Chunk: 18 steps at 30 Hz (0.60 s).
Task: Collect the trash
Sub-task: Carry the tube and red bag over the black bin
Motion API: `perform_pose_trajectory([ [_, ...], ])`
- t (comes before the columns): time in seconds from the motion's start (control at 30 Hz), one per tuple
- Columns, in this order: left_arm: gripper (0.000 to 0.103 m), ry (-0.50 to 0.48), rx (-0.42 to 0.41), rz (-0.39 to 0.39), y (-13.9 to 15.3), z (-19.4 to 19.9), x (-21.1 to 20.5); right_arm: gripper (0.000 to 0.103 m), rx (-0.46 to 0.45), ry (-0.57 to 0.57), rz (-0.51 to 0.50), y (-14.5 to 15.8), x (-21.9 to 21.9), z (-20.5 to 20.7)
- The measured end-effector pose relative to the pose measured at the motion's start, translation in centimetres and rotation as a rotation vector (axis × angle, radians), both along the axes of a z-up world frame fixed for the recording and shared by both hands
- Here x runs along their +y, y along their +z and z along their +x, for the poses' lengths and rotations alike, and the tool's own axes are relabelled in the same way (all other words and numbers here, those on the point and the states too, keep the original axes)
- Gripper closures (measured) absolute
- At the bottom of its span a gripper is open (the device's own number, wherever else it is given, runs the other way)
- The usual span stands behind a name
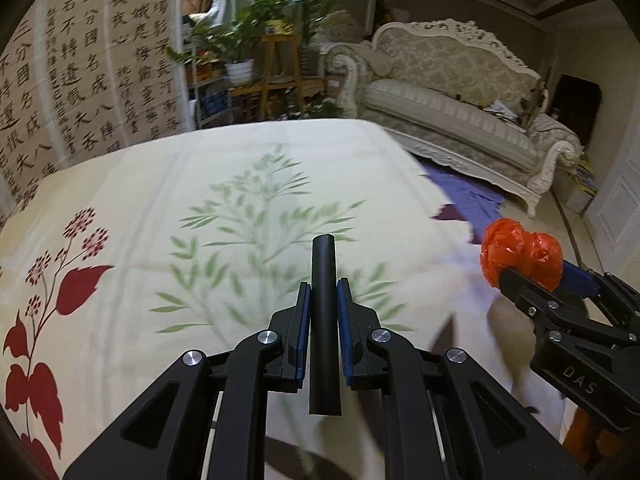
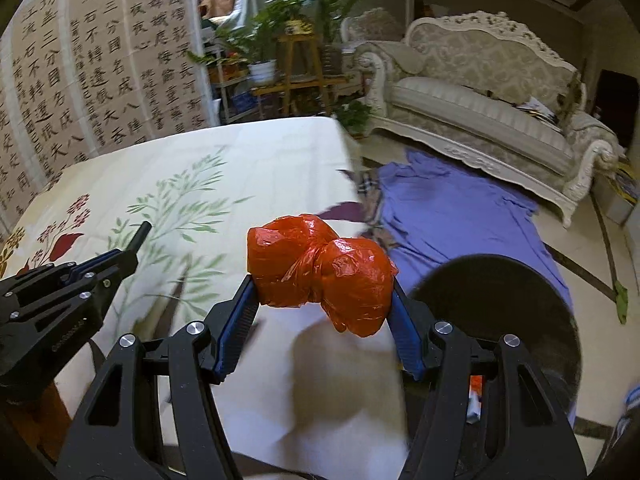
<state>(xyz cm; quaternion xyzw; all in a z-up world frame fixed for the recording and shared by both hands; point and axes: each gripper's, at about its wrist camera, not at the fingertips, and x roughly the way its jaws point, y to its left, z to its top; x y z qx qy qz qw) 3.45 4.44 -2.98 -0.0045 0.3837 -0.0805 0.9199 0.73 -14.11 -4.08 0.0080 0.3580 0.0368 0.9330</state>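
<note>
Left gripper (image 1: 324, 300): clamped on black tube (image 1: 325, 320) above table (image 1: 120, 184)
Right gripper (image 2: 320, 300): clamped on red bag (image 2: 320, 268)
Left: drop into bin (image 2: 500, 300) beside table

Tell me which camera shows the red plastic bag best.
The right wrist view: the red plastic bag sits centred and large between the right hand-held gripper fingers. The left wrist view shows it small at the right edge.

the left gripper (image 1: 324, 300) squeezes a black tube (image 1: 325, 320) between its jaws, above the flowery tabletop (image 1: 160, 184). the right gripper (image 1: 532, 276) holds a crumpled orange plastic bag (image 1: 520, 256) nearby.
</note>
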Motion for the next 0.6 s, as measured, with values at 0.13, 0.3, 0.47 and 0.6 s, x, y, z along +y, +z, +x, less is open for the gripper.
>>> perform_pose_trajectory([
  [0.13, 0.089, -0.059, -0.017, -0.009, 0.6, -0.4, -2.8, 0.042, -0.010, -0.066, -0.009, 0.2, -2.6, -0.9],
  [0.3, 0.089, -0.133, -0.033, -0.018, 1.2, -0.7, -6.4, 0.042, -0.027, -0.156, -0.031, 0.5, -6.1, -2.1],
  [0.47, 0.089, -0.210, -0.054, -0.016, 1.6, -0.8, -10.0, 0.042, -0.032, -0.242, -0.043, 0.3, -9.7, -3.0],
  [0.6, 0.089, -0.261, -0.062, -0.017, 1.6, -1.0, -12.5, 0.042, -0.029, -0.293, -0.050, -0.2, -11.8, -3.2],
])
